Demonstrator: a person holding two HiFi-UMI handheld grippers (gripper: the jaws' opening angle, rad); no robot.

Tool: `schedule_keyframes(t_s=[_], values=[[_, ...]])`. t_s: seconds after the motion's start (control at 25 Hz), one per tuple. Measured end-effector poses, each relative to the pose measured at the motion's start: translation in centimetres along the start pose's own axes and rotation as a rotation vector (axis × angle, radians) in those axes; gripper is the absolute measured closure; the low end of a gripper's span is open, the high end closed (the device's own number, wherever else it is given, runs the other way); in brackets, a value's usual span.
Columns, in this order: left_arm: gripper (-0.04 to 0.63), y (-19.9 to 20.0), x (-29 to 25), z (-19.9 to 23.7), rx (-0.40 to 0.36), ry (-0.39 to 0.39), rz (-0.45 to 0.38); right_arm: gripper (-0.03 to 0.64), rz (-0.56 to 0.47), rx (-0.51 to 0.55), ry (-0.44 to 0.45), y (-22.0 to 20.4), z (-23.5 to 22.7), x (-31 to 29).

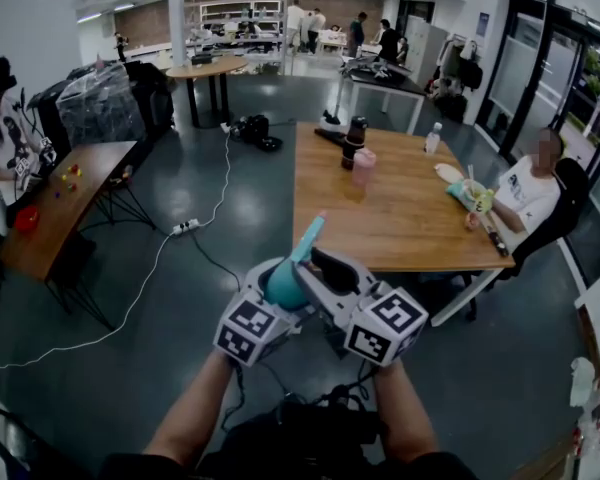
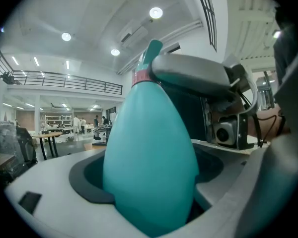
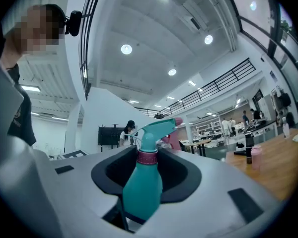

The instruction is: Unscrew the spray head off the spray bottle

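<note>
Currently spray bottle (image 1: pixel 283 286) aloft, short of bench (image 1: pixel 400 218). Left gripper (image 2: pixel 149 182) fingers pinching its body. Right gripper (image 3: pixel 146 175) fingers spread round pink collar (image 3: pixel 148 156), not pressing. Risk: regrip lands on spray head (image 3: pixel 159 127), squeezing trigger; bottle twists in left grip.

Left gripper (image 1: pixel 272 296) clamped on the body of the teal plastic spray bottle (image 1: pixel 283 280); right gripper (image 1: pixel 323 266) jaws apart, flanking its neck without contact.

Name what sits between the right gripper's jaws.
The teal spray bottle, its pink collar clear of both jaws; the right gripper view shows it.
</note>
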State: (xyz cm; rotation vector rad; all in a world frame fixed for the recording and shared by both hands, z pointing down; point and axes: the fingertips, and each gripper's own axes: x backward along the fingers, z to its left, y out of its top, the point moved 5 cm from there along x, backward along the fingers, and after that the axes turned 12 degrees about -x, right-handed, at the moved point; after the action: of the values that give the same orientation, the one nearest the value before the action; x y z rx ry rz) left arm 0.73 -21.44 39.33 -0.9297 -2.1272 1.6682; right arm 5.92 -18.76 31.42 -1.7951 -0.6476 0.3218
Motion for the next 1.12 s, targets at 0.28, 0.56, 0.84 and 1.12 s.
schedule_keyframes(t_s=[0.28,0.56,0.84,1.12], values=[[0.156,0.3,-0.2,-0.8,-0.004,-0.052,-0.019,0.486,0.009,0.035,0.025,0.2,-0.2,0.8],[0.159,0.2,0.1,-1.5,-0.014,-0.141,-0.035,0.489,0.025,0.019,0.090,0.0,-0.3,1.4],[0.160,0.2,0.8,-2.0,-0.023,-0.242,-0.055,0.492,0.057,0.005,0.186,-0.1,0.1,1.8],[0.161,0.3,1.4,-2.8,-0.016,-0.354,-0.081,0.505,0.092,-0.020,0.287,-0.1,0.2,2.3]])
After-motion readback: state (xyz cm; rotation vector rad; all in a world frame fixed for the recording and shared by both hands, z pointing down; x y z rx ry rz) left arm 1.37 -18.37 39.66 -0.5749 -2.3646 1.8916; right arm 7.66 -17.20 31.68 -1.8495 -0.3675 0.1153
